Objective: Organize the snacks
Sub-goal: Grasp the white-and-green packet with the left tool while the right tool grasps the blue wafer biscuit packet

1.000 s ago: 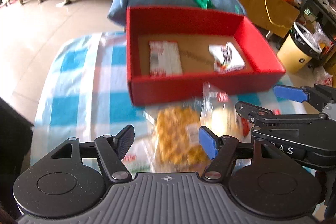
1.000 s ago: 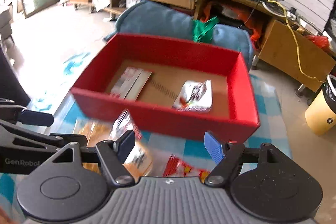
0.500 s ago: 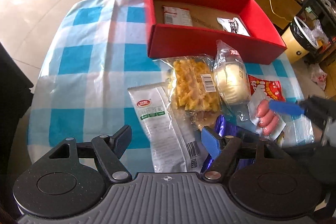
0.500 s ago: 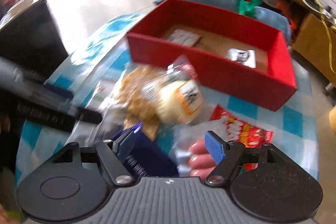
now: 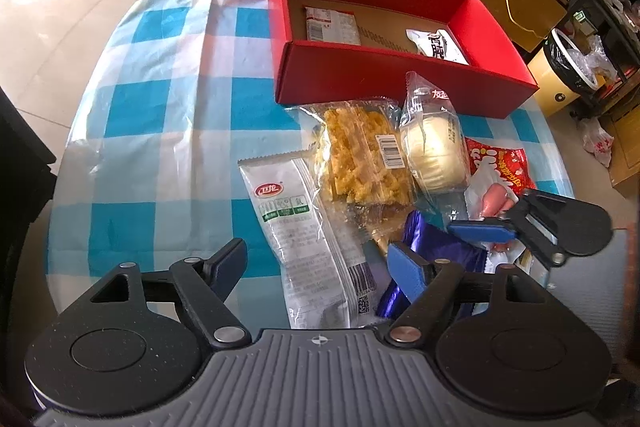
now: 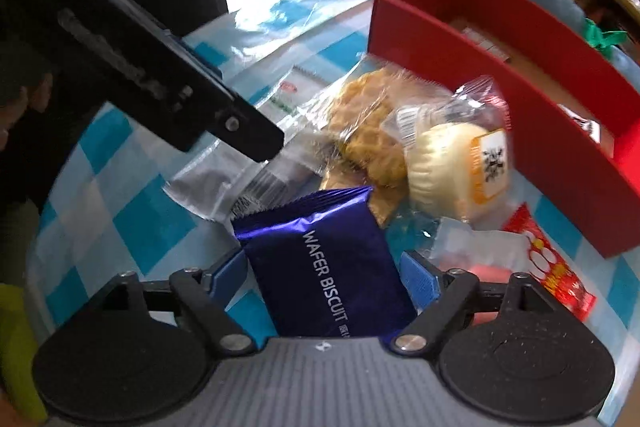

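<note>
Straddling the blue wafer biscuit pack (image 6: pixel 324 267), my right gripper (image 6: pixel 324 279) has its jaws opening, one pad on each side of the pack with a gap showing on the right, so I judge it bracketed and not yet clamped. My left gripper (image 5: pixel 320 267) is likewise opening, its jaws set either side of the long white pouch (image 5: pixel 304 227) with clear space around it; nothing is held. Both point steeply down because the snacks lie flat on the desk (image 5: pixel 160 115) under its blue check cloth. Just beyond lie the yellow crispy pack (image 5: pixel 364 159), the wrapped bun (image 5: pixel 434 151) and a red packet (image 5: pixel 500 163), bunched together against the red box (image 5: pixel 400 79). That box already carries two packets, which marks it as the destination. Five or so items remain outside.
</note>
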### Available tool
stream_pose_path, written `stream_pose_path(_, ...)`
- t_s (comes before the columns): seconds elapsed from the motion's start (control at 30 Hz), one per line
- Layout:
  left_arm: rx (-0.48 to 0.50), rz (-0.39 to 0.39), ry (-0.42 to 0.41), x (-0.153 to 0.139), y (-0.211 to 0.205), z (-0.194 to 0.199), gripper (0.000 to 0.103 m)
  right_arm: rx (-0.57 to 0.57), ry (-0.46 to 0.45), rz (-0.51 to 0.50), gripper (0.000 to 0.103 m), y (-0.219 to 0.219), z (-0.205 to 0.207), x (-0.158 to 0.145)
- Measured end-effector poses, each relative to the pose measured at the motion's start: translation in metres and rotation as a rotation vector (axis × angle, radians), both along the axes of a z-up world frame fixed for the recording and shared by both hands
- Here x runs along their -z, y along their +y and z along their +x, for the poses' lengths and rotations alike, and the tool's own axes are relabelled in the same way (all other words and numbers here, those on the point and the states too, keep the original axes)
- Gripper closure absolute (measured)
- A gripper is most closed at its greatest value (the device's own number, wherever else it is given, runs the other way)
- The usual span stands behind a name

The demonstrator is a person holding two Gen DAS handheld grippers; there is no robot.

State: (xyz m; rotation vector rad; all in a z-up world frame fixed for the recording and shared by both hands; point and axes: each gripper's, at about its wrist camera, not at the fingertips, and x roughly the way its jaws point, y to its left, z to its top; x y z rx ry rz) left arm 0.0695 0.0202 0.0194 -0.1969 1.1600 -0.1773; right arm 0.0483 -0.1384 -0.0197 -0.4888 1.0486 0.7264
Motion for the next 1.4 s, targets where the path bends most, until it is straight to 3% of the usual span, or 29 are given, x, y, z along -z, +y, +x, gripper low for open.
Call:
stream_pose_path(0.13, -0.001, -0.003, 0.014, 0.003, 0.002, 0.001, 0.02, 0.006, -0.024, -0.018, 0.024, 0.009, -0.005, 0.007)
stream_pose_path(0.27, 0.004, -0.003, 0.02, 0.004, 0.001, 0.001, 0.019, 0.095, -0.016, -0.014, 0.037, 0.008, -0.014, 0.004)
stream_pose_path(0.47, 0.009, 0.014, 0.041, 0.011, -0.007, 0.003, 0.018, 0.229, 0.048, 0.006, 0.039, -0.006, -0.029, -0.001)
stream_pose_path(0.63, 0.004, 0.074, 0.057, 0.024, -0.025, 0.011, 0.018, 0.298, 0.075, 0.05, 0.039, -0.025, -0.047, -0.013)
stream_pose_path(0.77, 0.022, 0.149, 0.059, 0.032, -0.033, 0.008, 0.028, 0.332, 0.092, 0.064, 0.039, -0.035, -0.047, -0.013)
stream_pose_path(0.87, 0.019, 0.174, 0.078, 0.032, -0.027, 0.0, 0.033, 0.347, 0.106, 0.081, 0.039, -0.04, -0.045, -0.014)
stream_pose_path(1.1, 0.036, 0.165, 0.132, 0.032, -0.001, -0.03, 0.027, 0.338, 0.105, 0.062, 0.039, -0.032, -0.043, -0.01)
stream_pose_path(1.3, 0.03, 0.188, 0.049, 0.021, -0.012, -0.015, 0.017, 0.313, 0.084, 0.031, 0.038, -0.022, -0.044, -0.002)
stream_pose_path(1.4, 0.025, 0.204, 0.055, 0.027, -0.019, -0.005, 0.017, 0.307, 0.068, 0.027, 0.038, -0.02, -0.044, -0.001)
